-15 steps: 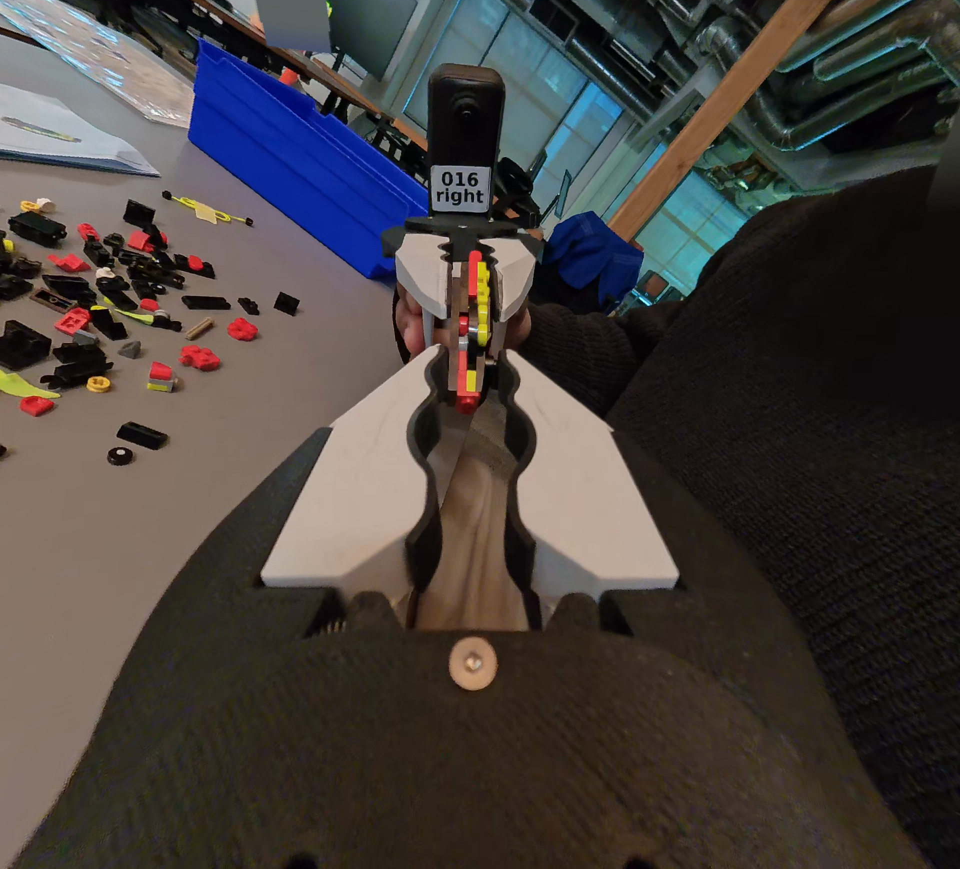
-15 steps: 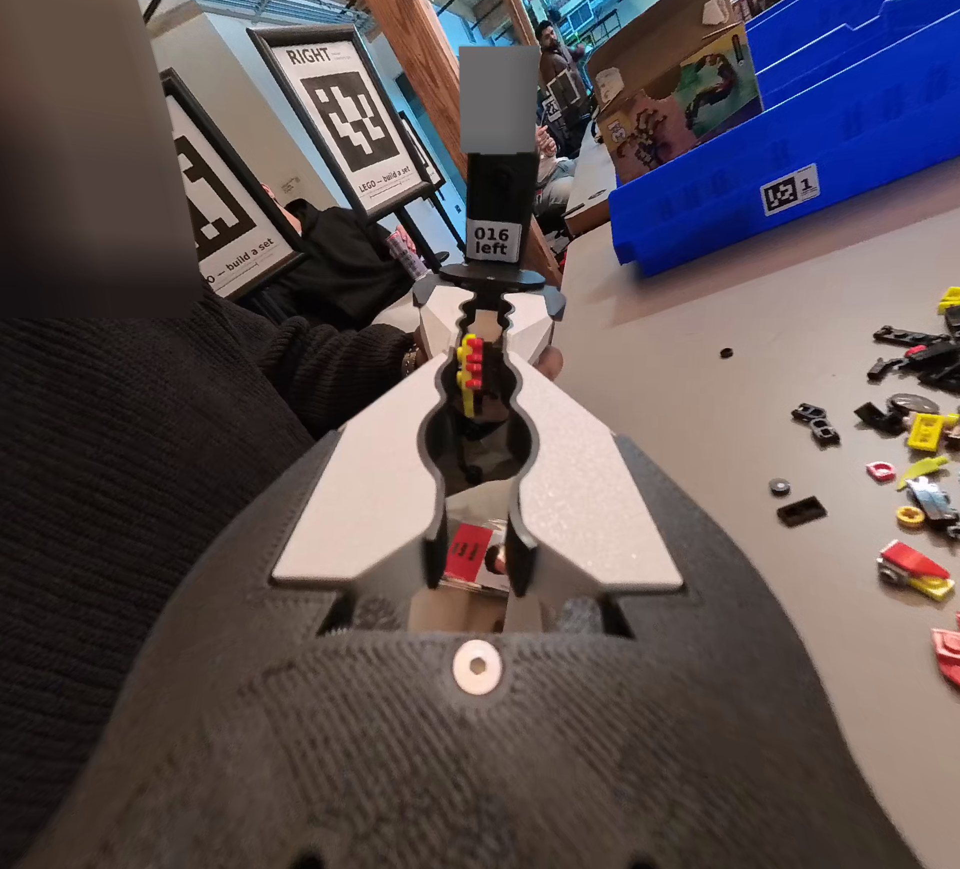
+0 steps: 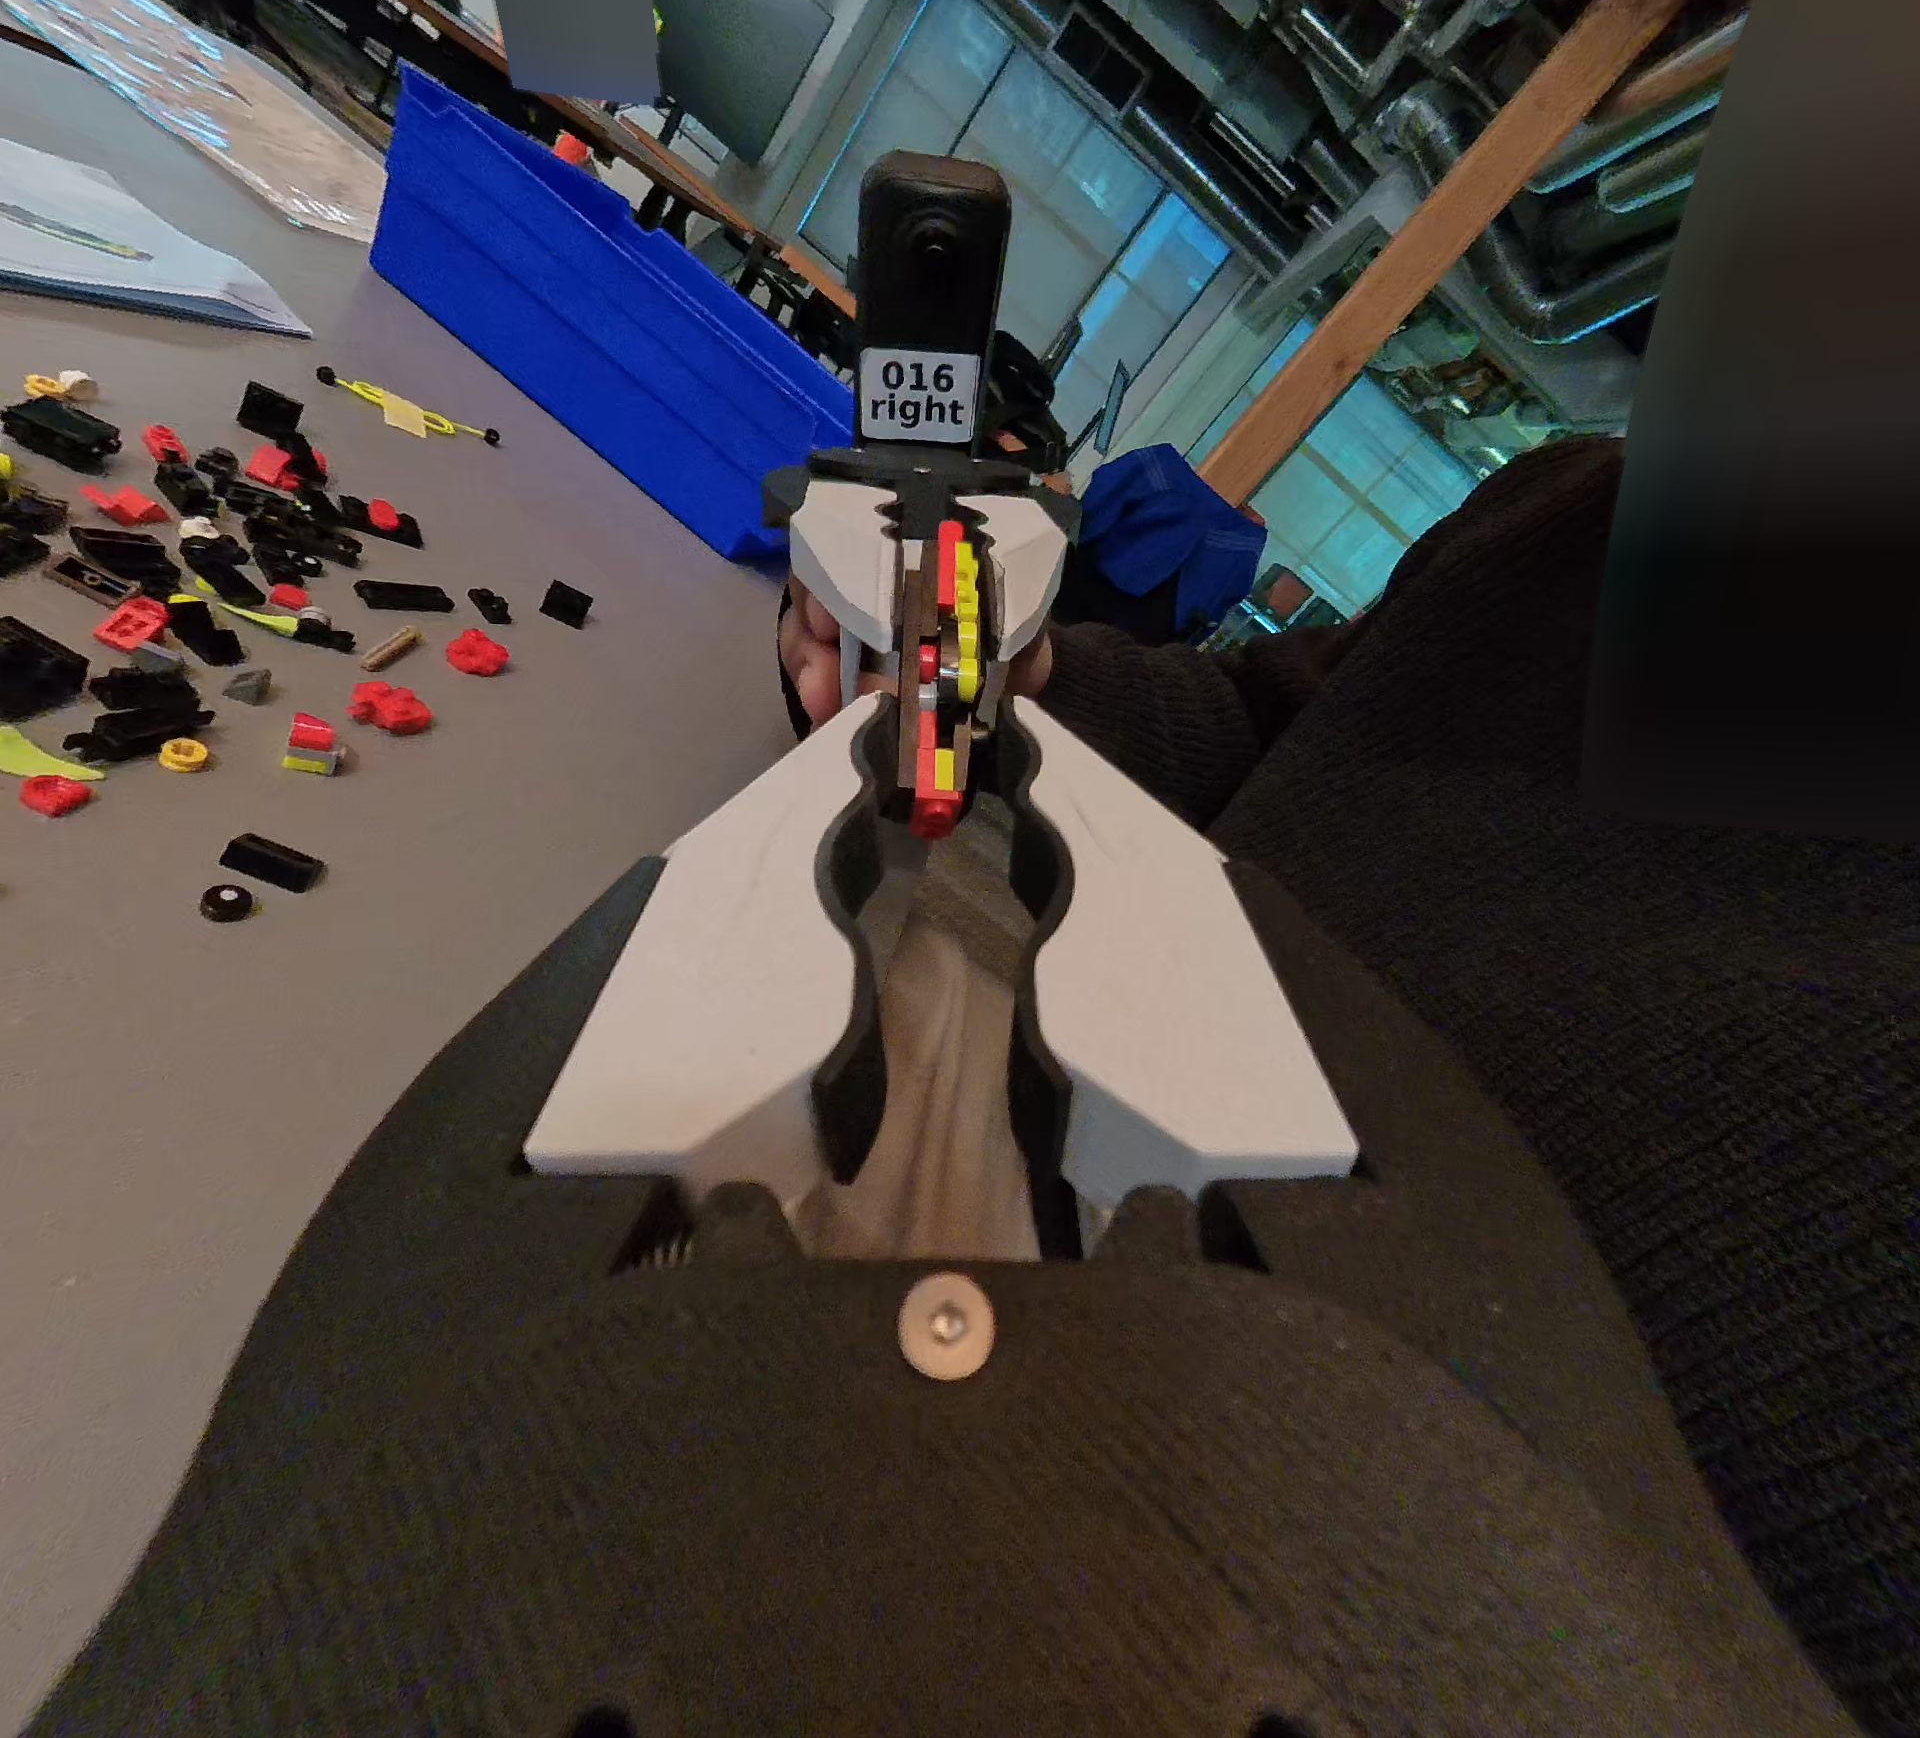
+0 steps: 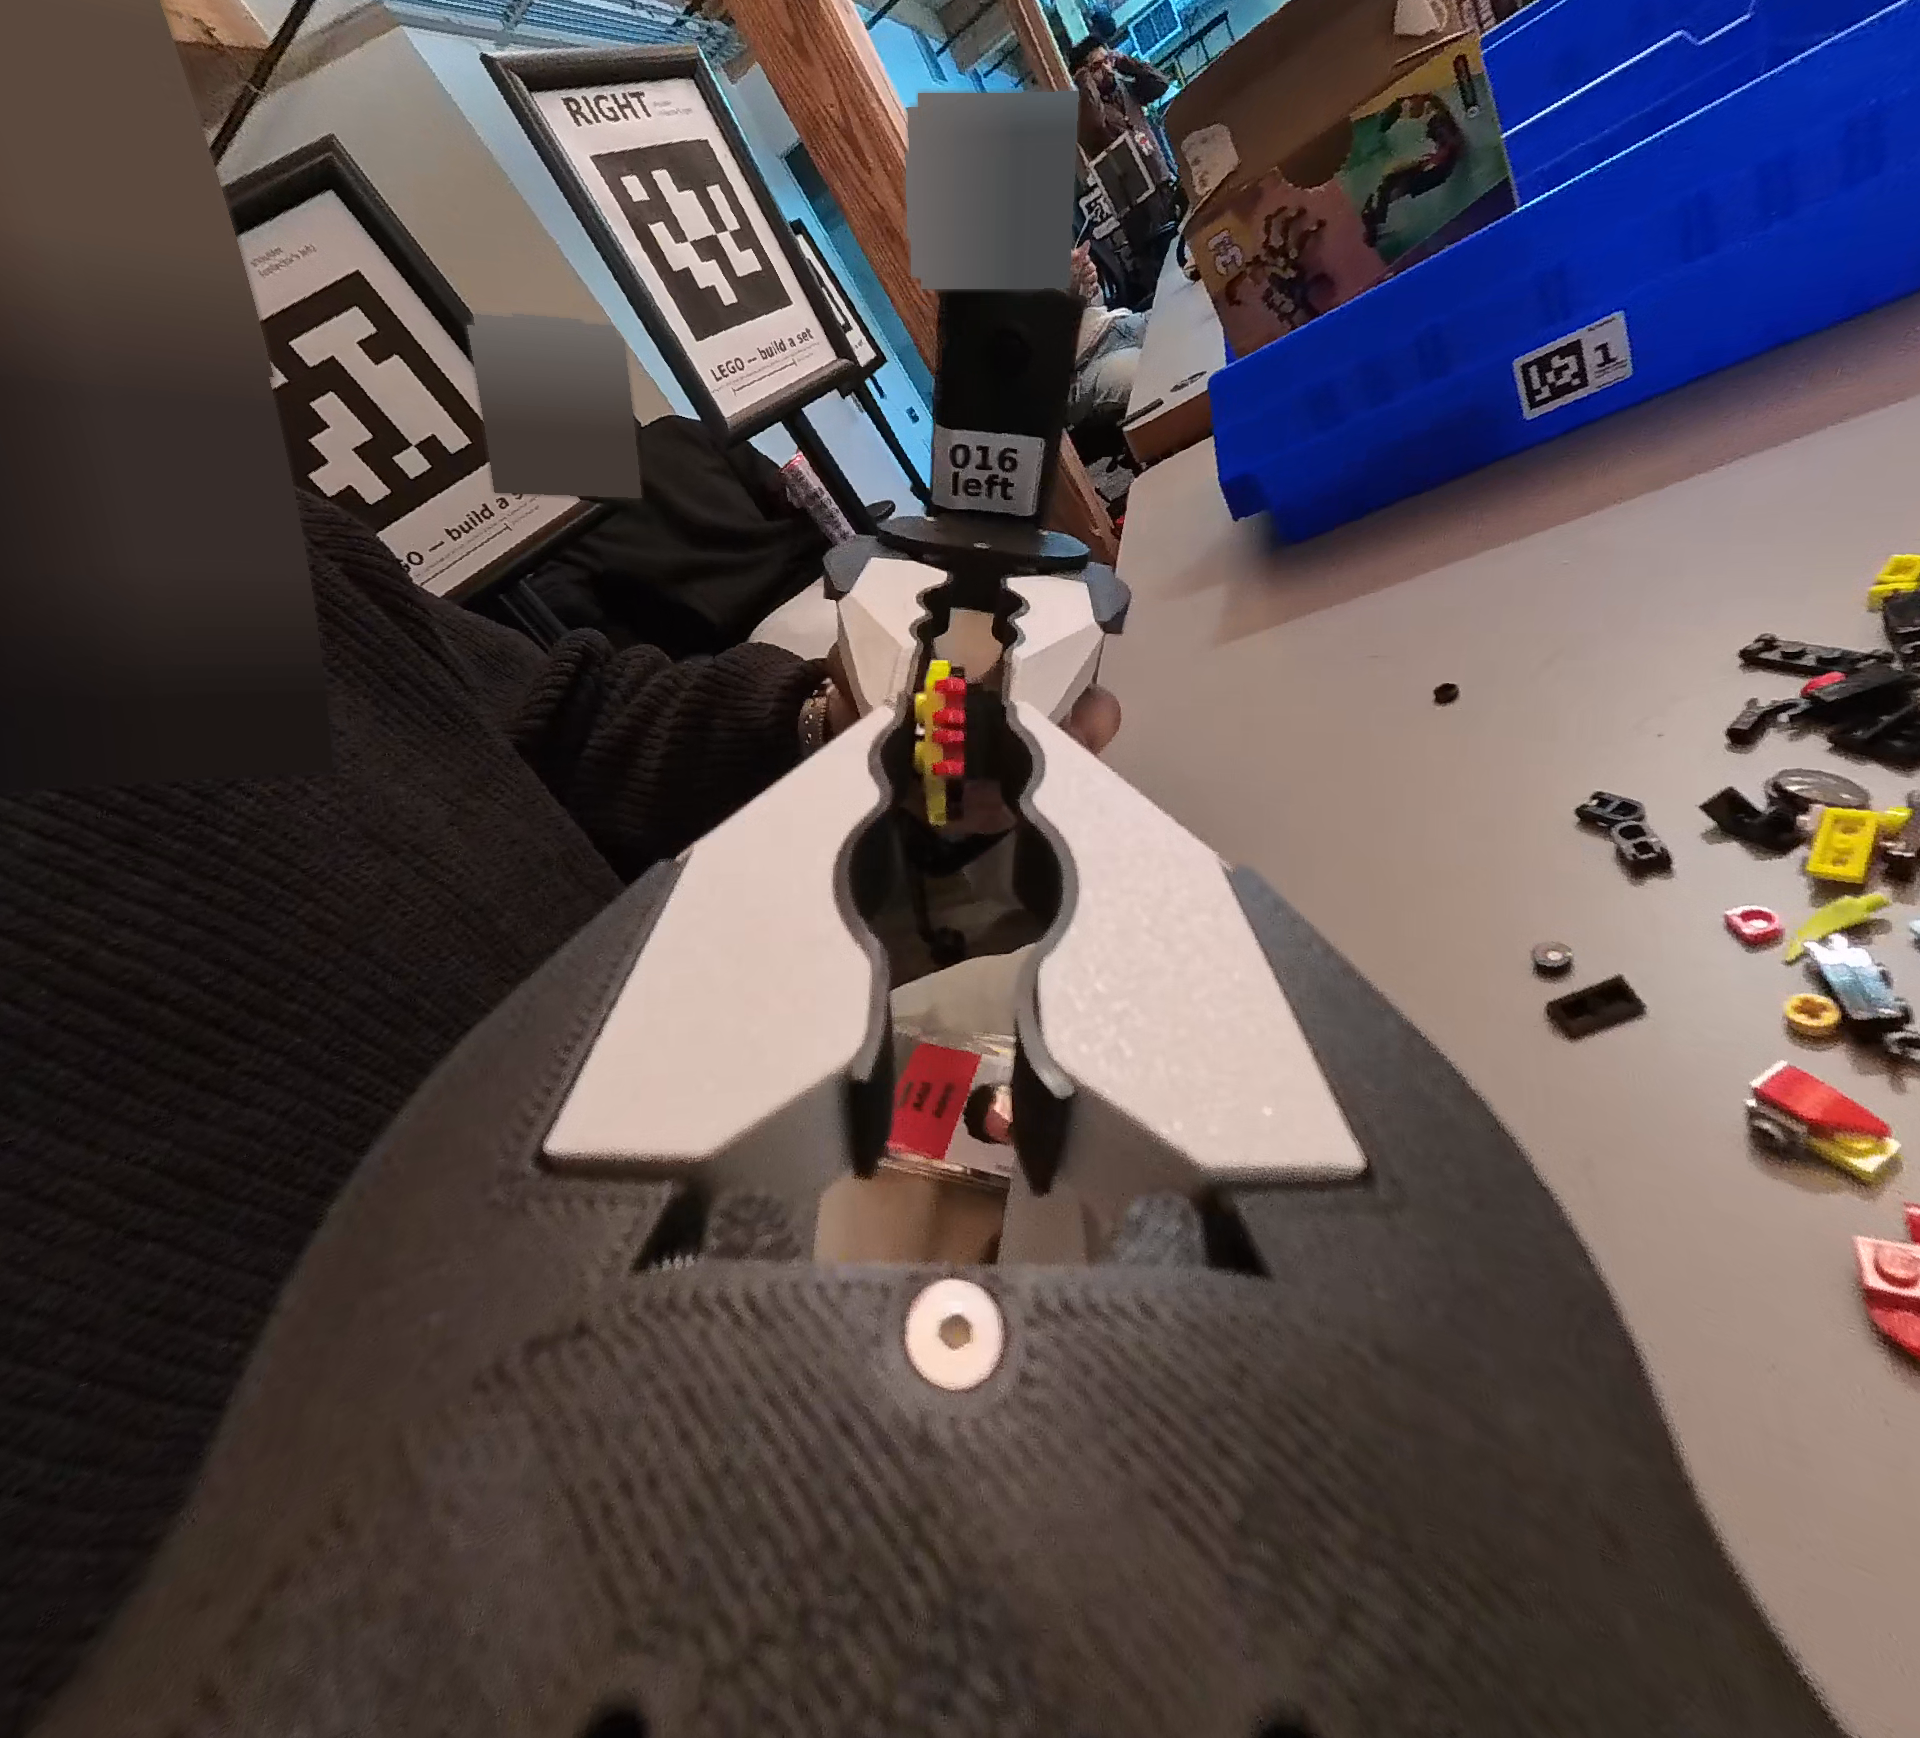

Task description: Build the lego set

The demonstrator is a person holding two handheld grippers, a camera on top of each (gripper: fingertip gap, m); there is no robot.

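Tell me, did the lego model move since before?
No. The lego model sits at the same spot beside the blue bin as before.

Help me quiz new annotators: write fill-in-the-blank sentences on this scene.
The bin behind the loose pieces is ___.
The pieces lie on the ___.
The left gripper and right gripper face each other with the lego ___ between them.
Missing: blue; table; model.
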